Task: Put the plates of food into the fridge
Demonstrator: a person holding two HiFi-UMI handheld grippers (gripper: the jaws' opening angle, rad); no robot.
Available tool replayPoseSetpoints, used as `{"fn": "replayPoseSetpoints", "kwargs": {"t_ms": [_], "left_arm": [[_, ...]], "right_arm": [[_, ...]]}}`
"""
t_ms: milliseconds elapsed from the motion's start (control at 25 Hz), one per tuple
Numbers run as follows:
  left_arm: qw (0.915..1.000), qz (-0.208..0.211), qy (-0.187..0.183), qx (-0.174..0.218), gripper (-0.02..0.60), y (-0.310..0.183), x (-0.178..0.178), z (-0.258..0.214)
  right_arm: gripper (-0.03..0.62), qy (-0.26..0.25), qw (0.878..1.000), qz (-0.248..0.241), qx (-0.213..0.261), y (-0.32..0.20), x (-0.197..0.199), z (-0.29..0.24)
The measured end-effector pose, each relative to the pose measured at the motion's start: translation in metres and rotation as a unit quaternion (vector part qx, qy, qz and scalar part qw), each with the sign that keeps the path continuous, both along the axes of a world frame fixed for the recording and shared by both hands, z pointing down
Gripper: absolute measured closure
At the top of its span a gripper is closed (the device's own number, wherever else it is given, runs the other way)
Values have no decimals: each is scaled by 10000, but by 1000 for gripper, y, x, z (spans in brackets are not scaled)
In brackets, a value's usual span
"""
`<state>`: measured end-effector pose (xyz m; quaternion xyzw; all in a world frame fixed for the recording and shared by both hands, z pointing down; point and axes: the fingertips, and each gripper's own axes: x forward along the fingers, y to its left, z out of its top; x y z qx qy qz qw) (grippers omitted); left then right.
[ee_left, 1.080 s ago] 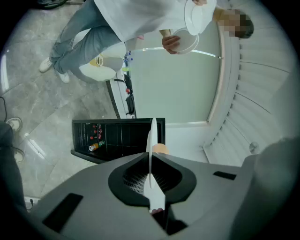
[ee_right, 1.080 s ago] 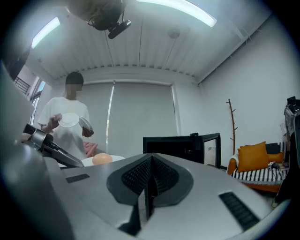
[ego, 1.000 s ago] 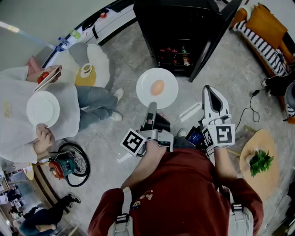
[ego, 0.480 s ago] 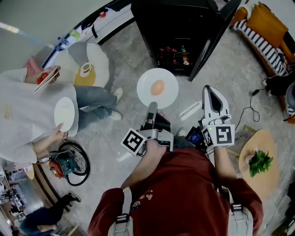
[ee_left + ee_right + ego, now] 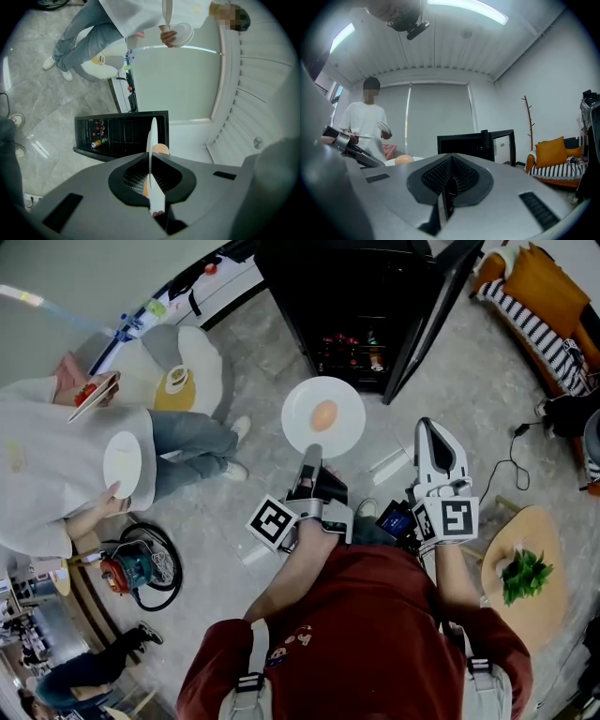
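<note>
Plate [image 5: 302, 427] round, white, w/ tan egg-like lump [image 5: 323, 415]; L tool [image 5: 312, 452] clamps rim, R tool [image 5: 427, 431] closed.

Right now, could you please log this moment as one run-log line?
left tongs: shut on plate rim | plate: level, holds egg | right tongs: shut, empty | fridge: open, ahead
</note>
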<state>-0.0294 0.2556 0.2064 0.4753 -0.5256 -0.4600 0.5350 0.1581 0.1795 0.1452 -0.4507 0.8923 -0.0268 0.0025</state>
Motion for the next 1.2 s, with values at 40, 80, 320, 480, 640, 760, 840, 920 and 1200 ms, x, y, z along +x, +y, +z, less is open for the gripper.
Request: {"fn": "replayPoseSetpoints", "kwargs": {"t_ms": [40,80,320,480,640,760,840,920,1200], "left_arm": [[10000,-5,-19,-5,565,0,6,1],[10000,-12,-33,-7,565,1,10,2],[9999,-66,-76,0,565,3,25,4],[10000,-65,-39,-50,565,2,27,6],[9999,-60,-122,-7,565,-4,24,3],[9999,-37,-103,0,565,-11,19,4],[9999,-12,-99,13,565,-15,16,4],[9999,19,-105,47,565,-17,15,4],[9999,159,-47,-9,565,-42,-12,13]], "right_arm": [[584,-7,10000,-4,-14,0,7,2],[583,-4,10000,-7,-28,1,12,4],[583,-48,9999,-20,-114,5,31,13],[583,-80,9999,-10,-99,4,36,12],[583,-93,9999,41,-124,0,37,11],[583,-56,9999,32,-100,-7,31,11],[583,-33,9999,43,-86,-9,28,11],[584,-4,10000,67,-52,-10,27,12],[584,155,9997,164,-9,-31,2,12]]}}
